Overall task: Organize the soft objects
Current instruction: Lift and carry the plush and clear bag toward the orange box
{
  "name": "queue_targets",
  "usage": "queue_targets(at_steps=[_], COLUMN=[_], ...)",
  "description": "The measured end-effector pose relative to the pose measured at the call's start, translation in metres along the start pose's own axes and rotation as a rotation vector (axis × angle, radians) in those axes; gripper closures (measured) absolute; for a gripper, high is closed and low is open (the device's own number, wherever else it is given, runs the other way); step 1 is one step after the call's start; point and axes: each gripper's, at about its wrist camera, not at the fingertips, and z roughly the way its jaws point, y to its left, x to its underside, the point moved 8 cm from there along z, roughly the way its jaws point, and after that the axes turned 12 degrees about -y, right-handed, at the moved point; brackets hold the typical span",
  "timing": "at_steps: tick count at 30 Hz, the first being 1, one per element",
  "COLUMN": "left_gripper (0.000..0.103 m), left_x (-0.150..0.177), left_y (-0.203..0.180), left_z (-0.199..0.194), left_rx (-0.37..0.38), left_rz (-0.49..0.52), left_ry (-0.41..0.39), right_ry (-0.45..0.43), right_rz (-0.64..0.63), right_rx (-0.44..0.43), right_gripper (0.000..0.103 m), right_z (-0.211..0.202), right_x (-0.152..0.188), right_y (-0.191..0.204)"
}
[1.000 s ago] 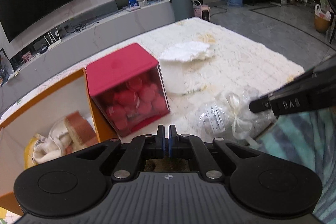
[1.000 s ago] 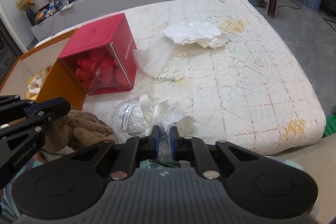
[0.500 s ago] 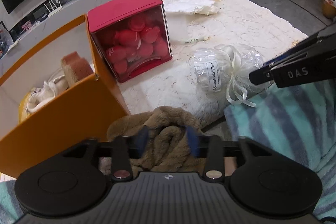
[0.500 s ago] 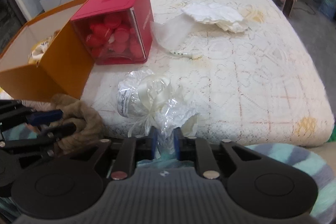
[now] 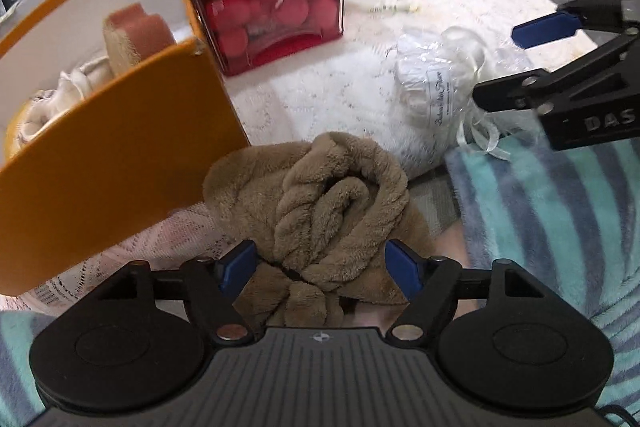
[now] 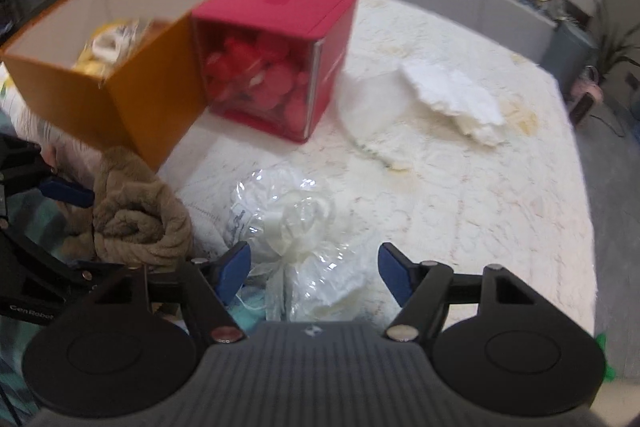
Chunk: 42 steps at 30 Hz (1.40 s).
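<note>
Both claws since spread wide: left claw (image 5: 322, 269) straddles brown towel (image 5: 320, 203); right claw (image 6: 314, 269) straddles cellophane bundle (image 6: 288, 219).

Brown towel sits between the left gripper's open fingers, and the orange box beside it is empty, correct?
Not empty. The left wrist view shows the orange box holding a sponge and cloth. The brown towel does sit between the open left gripper fingers.

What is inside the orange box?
The orange box holds a pinkish sponge-like block, cream cloth and something yellow. Its near wall hides the bottom and anything lower.
</note>
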Motion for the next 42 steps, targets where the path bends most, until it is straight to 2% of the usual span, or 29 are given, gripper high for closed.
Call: queue_targets(at_steps=[7,11,14,16,18,25,30,36,42], left_gripper=[0.016,0.014,0.014,0.015,0.018,0.038,0.047,0.048,0.048], left_x=[0.003,0.004,0.004,0.004,0.004,0.01,0.017,0.022,0.014], left_y=[-0.002,-0.003,-0.002,-0.001,0.0,0.0,0.0,0.006,0.014], left_z=[0.017,0.025,0.031,0.034,0.035,0.019,0.004,-0.03,-0.076], left_rx=[-0.017,-0.022,-0.024,-0.027,-0.031,-0.047,-0.055,-0.036,-0.017], left_rz=[0.015,0.007,-0.017,-0.041,-0.052,-0.068,-0.088,-0.137,-0.174], left_ry=[0.06,0.101,0.113,0.112,0.106,0.036,-0.026,-0.121,-0.229], right_ry=[0.102,0.147,0.182,0.186,0.18,0.132,0.073,0.009,-0.033], right_rz=[-0.116,-0.135,-0.141,-0.151,-0.16,-0.124,-0.094,-0.003,0.086], right_rx=[-0.006,0.015,0.036,0.056,0.068,0.063,0.064,0.04,0.001], right_gripper=[0.033,0.035,0.043,0.052,0.057,0.063,0.064,0.064,0.064], right_z=[0.032,0.042,0.05,0.051,0.05,0.041,0.027,0.005,-0.014], right_x=[0.012,0.019,0.023,0.024,0.025,0.023,0.018,0.016,0.014], right_y=[0.013,0.013,0.011,0.011,0.011,0.01,0.01,0.015,0.024])
